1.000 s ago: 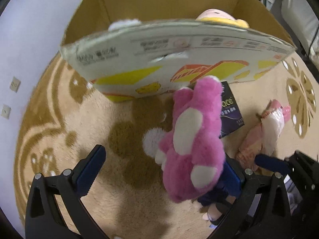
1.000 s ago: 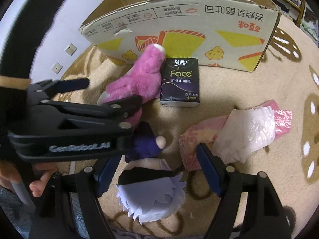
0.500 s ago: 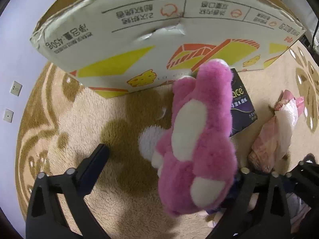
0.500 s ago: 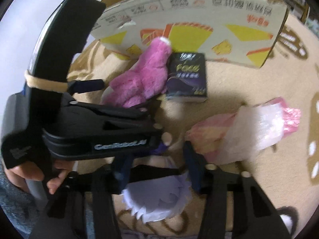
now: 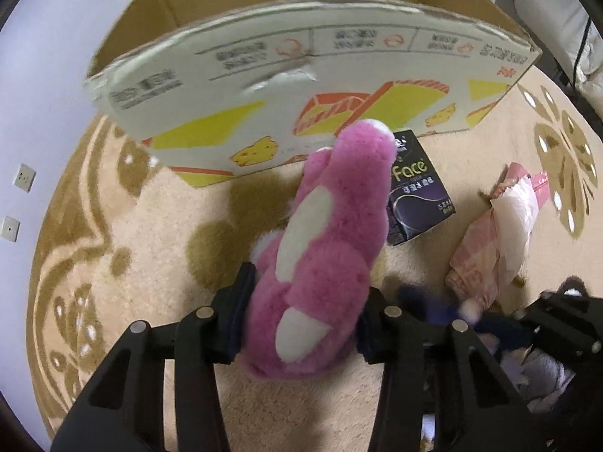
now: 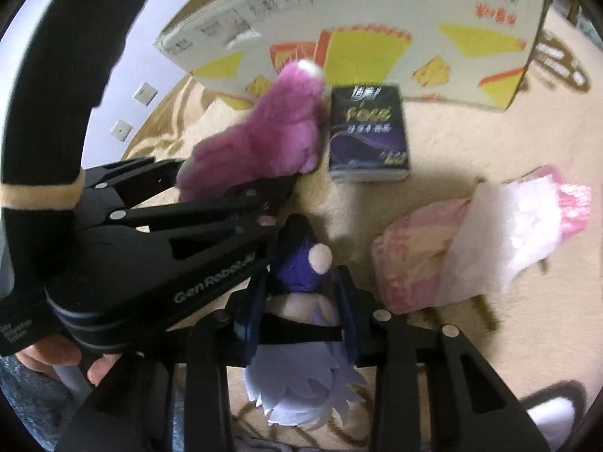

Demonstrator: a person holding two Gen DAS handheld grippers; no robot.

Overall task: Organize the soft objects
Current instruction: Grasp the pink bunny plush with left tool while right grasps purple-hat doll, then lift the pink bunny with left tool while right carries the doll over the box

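Both my grippers point steeply down at the carpet (image 5: 124, 301), close beside each other. The left gripper (image 5: 301, 312) shows in the right wrist view as a black body crossing from the left, with the fingers of my left hand (image 6: 56, 358) around its handle.

The jaws of my left gripper have just been closing, and now they press from both sides on the lower body of the pink plush toy (image 5: 331, 233). The fur bulges out above and below the pads, so the jaws are narrow and holding it. The toy reaches forward from the jaws, and its tip is near the printed wall of the cardboard box (image 5: 286, 86).

The jaws of my right gripper (image 6: 301, 301) have also just been closing. They are narrow and clamp the doll with pale lilac hair (image 6: 301, 388) at its head. Its dark purple body (image 6: 297, 260) points forward out of the jaws, and the hair spreads behind them.

What I count: two soft toys, one in each pair of jaws. One dark pack of tissues (image 6: 367, 132) lies on the carpet ahead of my right jaws, just beside the pink toy and in front of the box. One pink pack with white crumpled plastic (image 6: 471, 248) lies to the right of my right jaws, apart from the tissue pack. One cardboard box stands beyond all of them, open at the top. On the wall at the left there are two white sockets (image 5: 24, 177).
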